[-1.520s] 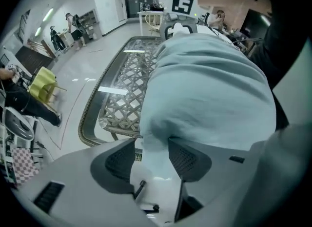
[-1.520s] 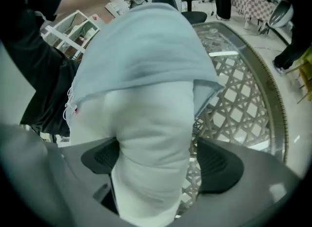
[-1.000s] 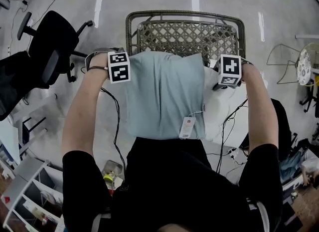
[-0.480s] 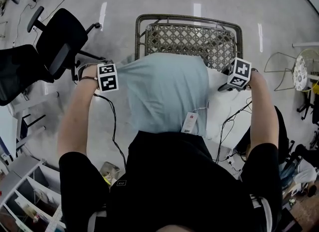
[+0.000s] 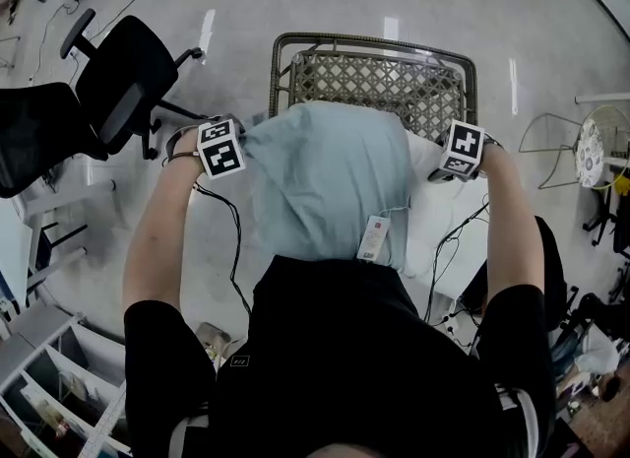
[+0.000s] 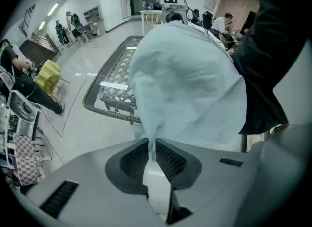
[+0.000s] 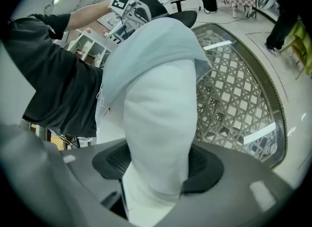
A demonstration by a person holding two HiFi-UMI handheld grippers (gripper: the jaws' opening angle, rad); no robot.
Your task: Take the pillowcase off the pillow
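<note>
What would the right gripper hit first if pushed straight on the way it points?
The right gripper meets the white stuffed pillow already between its jaws, which have just been opening; behind it, likely the pale blue pillowcase.

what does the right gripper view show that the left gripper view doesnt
Only the right gripper view: the bare white pillow sticking out of the pillowcase, squeezed in the right gripper, whose jaws have just been opening a little. Only the left gripper view: the left gripper pinched shut on a fold of the blue pillowcase. Both: the pillowcase and the wicker chair.
</note>
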